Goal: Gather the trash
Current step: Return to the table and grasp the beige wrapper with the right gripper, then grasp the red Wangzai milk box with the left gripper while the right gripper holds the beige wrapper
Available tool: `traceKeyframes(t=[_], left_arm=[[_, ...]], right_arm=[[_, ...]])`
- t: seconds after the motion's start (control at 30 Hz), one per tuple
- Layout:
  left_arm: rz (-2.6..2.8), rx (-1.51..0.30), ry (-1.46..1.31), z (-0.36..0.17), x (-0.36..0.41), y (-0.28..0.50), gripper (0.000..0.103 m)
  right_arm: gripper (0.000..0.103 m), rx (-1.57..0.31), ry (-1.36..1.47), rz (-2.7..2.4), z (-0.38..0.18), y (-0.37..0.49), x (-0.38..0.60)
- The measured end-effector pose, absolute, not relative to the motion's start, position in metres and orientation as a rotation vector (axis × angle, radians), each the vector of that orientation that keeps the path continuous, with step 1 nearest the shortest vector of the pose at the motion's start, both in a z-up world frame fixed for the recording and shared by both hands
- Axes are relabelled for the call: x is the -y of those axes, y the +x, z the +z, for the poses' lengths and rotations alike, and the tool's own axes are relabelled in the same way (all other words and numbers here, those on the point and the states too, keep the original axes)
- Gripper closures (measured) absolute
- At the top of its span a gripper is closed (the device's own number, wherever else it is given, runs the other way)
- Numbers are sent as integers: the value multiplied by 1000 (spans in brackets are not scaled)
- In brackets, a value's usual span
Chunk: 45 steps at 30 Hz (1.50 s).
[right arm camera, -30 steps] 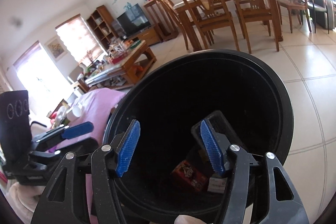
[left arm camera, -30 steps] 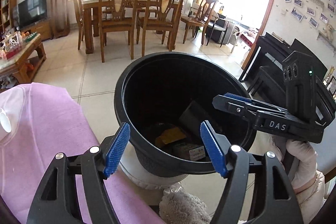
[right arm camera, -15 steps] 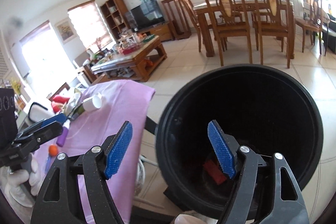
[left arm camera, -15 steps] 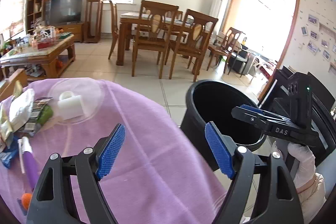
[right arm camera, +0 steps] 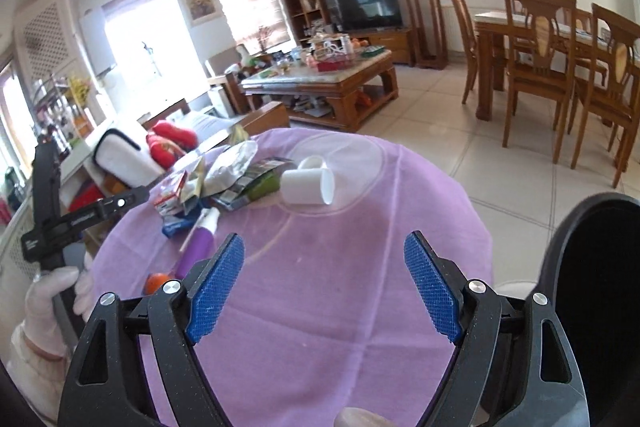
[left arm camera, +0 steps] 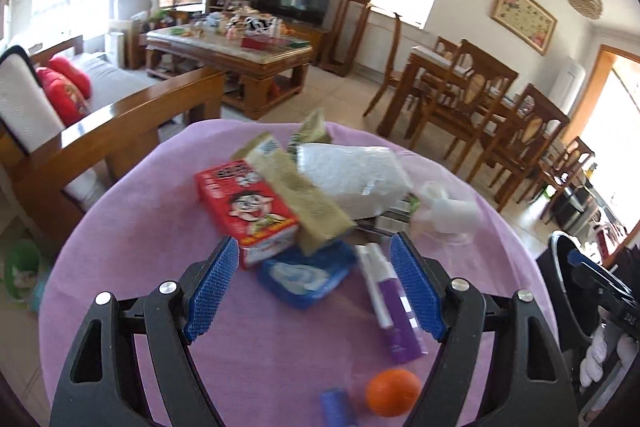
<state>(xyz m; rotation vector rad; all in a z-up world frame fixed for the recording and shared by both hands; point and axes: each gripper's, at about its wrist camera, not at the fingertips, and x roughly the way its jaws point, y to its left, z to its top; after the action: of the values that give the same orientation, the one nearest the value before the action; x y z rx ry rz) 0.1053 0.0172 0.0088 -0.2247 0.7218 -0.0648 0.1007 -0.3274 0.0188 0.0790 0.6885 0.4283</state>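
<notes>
Now that both views are turned from the bin's inside to the desk [left arm camera: 120, 247], another pick is judged to be starting. The bin [right arm camera: 592, 267] is seen at the desk's right edge, and a heap of trash is left on the purple cloth: red carton [left arm camera: 248, 211], white pack [left arm camera: 352, 175], blue packet [left arm camera: 308, 275], purple tube [left arm camera: 394, 311], orange ball [left arm camera: 394, 393]. The left gripper [left arm camera: 314, 291] and right gripper [right arm camera: 324, 287] are held over the desk, jaws wide apart and empty.
</notes>
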Motion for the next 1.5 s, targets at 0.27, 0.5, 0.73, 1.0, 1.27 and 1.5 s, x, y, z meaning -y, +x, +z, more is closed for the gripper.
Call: traceKeyframes(t=[0.27, 0.5, 0.73, 1.0, 1.27, 1.5], left_arm=[[-11, -879, -218, -24, -51, 156, 26], [-27, -894, -276, -28, -64, 154, 39], [-38, -920, -314, -35, -87, 148, 83], [-122, -901, -357, -29, -100, 134, 90], [-90, -858, -347, -5, -101, 148, 87], [-63, -916, -329, -8, -81, 181, 76]], right_arm=[[22, -688, -34, 506, 32, 127, 251], [22, -709, -158, 560, 32, 162, 182], [22, -721, -292, 633, 16, 205, 95], [34, -839, -393, 603, -32, 259, 29], [72, -851, -496, 606, -50, 253, 14], [81, -809, -421, 594, -20, 238, 50]])
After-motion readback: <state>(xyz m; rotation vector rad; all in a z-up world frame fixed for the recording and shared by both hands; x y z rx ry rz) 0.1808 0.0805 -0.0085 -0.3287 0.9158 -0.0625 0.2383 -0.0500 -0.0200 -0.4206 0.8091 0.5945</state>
